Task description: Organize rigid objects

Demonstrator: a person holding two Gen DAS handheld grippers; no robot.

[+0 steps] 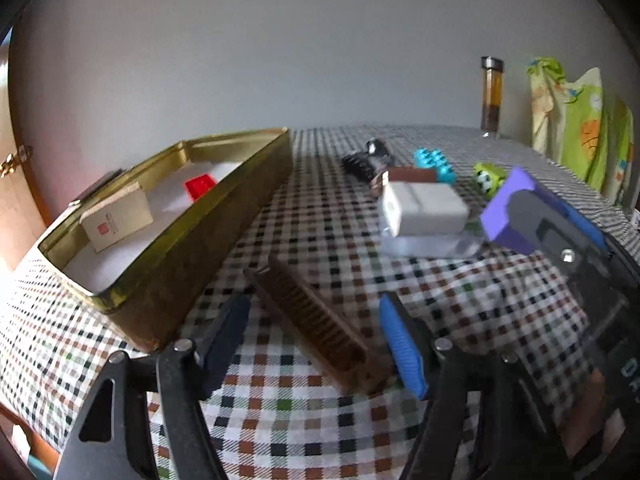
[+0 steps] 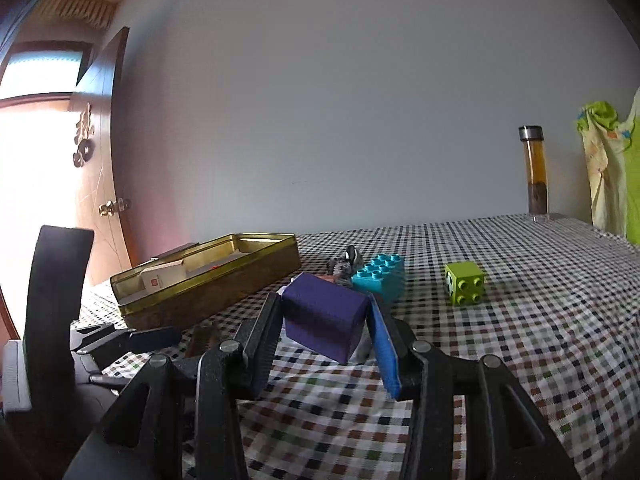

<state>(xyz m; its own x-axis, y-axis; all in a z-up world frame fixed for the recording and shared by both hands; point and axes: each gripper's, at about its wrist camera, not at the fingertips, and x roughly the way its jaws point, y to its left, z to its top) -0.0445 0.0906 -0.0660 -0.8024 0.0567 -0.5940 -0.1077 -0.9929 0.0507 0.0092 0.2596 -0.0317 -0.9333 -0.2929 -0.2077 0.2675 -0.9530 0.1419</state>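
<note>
Purple block (image 2: 325,316), smooth and boxy, sits clamped between right gripper (image 2: 326,322) jaws.

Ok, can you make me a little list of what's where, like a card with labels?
surface: checked tablecloth
tin: gold tin, open, red block and small card box inside
right gripper: shut on the purple block
left gripper: open, brown comb between its fingers
loose toys: teal brick, green cube
back of table: tall bottle
</note>
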